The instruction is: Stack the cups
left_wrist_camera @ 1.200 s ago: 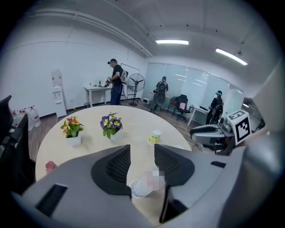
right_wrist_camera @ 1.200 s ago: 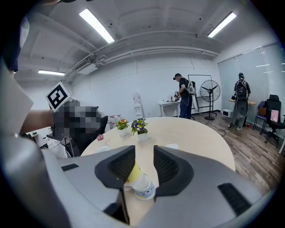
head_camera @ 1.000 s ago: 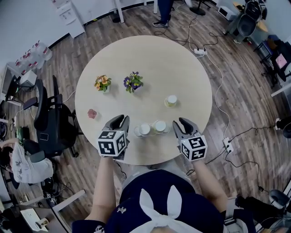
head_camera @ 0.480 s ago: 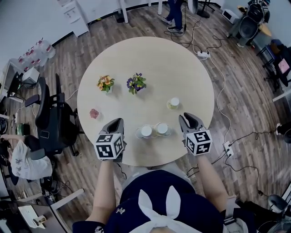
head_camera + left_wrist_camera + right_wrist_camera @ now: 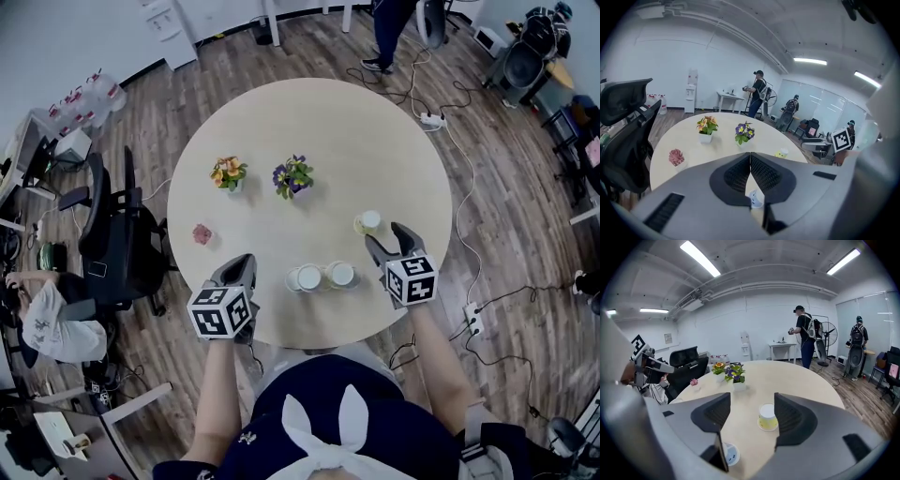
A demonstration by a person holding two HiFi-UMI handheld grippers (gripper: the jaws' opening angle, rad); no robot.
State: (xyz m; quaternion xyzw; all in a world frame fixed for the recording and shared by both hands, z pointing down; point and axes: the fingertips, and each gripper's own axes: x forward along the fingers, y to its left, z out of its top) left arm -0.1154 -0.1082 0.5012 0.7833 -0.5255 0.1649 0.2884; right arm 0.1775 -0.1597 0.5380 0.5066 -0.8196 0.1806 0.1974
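Round tabletop (image 5: pixel 309 131): yellow cup (image 5: pixel 368 222) on end, axis vertical, just beyond right claw's (image 5: pixel 389 237) just-spread, empty jaws; left claw (image 5: pixel 242 267) closed, empty.

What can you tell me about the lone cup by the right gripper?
The cup is small, with a pale yellow wall and a white top, paper or plastic by its look. It stands straight on the table, apart from the other two cups. In the right gripper view it sits in the gap of the right gripper, whose jaws have just been opening and stand wide; neither pad presses on it. Whether its mouth faces up or down cannot be told.
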